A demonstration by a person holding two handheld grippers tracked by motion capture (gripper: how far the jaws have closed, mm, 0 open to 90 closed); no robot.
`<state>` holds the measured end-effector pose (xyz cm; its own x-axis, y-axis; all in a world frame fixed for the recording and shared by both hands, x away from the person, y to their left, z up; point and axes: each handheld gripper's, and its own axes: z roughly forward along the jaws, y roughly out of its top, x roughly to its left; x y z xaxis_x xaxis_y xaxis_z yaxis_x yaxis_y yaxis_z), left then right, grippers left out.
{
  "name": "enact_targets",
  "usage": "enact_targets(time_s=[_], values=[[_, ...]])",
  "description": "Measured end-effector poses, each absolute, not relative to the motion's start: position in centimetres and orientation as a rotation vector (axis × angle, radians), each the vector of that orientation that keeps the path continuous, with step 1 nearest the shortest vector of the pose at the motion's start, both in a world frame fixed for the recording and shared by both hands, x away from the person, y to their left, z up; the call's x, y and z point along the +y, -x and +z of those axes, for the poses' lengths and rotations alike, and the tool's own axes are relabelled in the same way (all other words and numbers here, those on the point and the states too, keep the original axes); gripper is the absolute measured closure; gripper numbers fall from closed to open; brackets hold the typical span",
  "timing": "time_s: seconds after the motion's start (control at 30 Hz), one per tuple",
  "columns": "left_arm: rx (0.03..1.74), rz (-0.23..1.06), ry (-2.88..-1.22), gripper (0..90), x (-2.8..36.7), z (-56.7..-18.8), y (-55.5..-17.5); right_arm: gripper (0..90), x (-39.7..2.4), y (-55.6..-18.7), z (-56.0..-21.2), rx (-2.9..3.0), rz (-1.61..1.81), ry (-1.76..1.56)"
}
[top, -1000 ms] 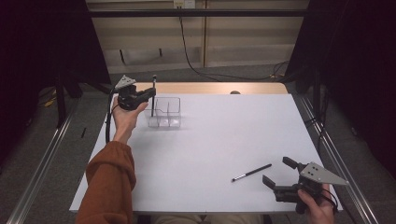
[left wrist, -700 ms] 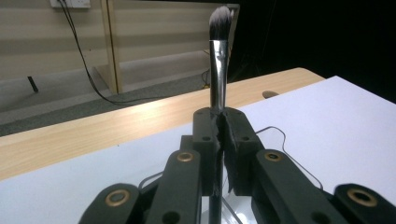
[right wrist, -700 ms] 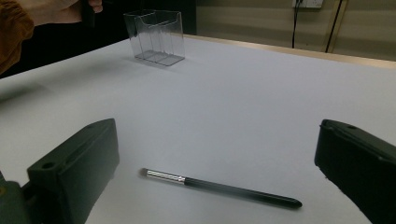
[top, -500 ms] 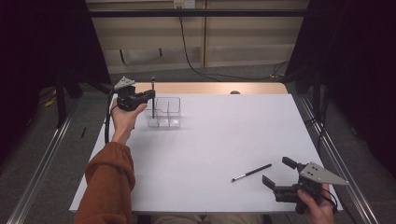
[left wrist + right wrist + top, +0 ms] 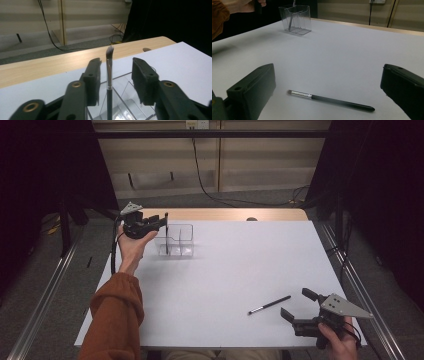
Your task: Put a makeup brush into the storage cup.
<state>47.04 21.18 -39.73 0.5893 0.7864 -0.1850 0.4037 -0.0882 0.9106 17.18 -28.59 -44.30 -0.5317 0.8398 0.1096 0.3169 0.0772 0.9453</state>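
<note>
A black makeup brush stands upright, bristles up, in a clear plastic organizer at the table's far left. My left gripper is around it and its jaws have just been opening. There is a gap on each side of the brush, so the pads do not press on it. In the high view the left gripper hovers at the organizer's left end. A second black brush lies flat on the white table near the front right. My right gripper rests open just right of it, and that brush lies between its wide jaws.
The white table top ends in a wooden strip along its far edge. The organizer has several compartments. A sleeved forearm reaches in along the left side. Dark curtains and metal rails flank the table.
The left jaws have opened off the brush, which now stands by itself in the organizer. Neither hand has moved, and the right gripper looks the same.
</note>
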Motion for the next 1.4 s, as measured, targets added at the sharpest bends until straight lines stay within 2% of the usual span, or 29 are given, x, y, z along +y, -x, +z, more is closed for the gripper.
enact_targets(time_s=[0.1,0.23,0.37,0.43,0.53,0.83,1.17,1.4], values=[[0.983,0.447,-1.696,46.5,21.1,-39.5,-46.8,0.0,-28.6,-17.2,-44.3,1.891,1.463,-1.14],[0.978,0.456,-1.683,39.2,21.0,-39.4,-46.3,0.0,-28.6,-17.2,-44.3,1.889,1.463,-1.139],[0.994,0.46,-1.677,27.1,21.1,-39.4,-45.8,0.0,-28.6,-17.2,-44.3,1.894,1.461,-1.136],[1.007,0.458,-1.679,17.3,21.2,-39.3,-45.7,0.0,-28.6,-17.2,-44.3,1.894,1.461,-1.136],[1.004,0.413,-1.641,12.6,21.4,-39.4,-45.4,0.0,-28.6,-17.2,-44.3,1.891,1.461,-1.139],[0.967,0.429,-1.664,4.4,21.3,-39.2,-44.0,0.0,-28.6,-17.2,-44.3,1.892,1.461,-1.134],[0.911,0.429,-1.708,3.3,21.5,-39.1,-42.2,0.0,-28.6,-17.2,-44.3,1.893,1.458,-1.132],[0.894,0.483,-1.743,3.9,21.6,-39.3,-41.2,0.0,-28.6,-17.2,-44.3,1.895,1.455,-1.13]])
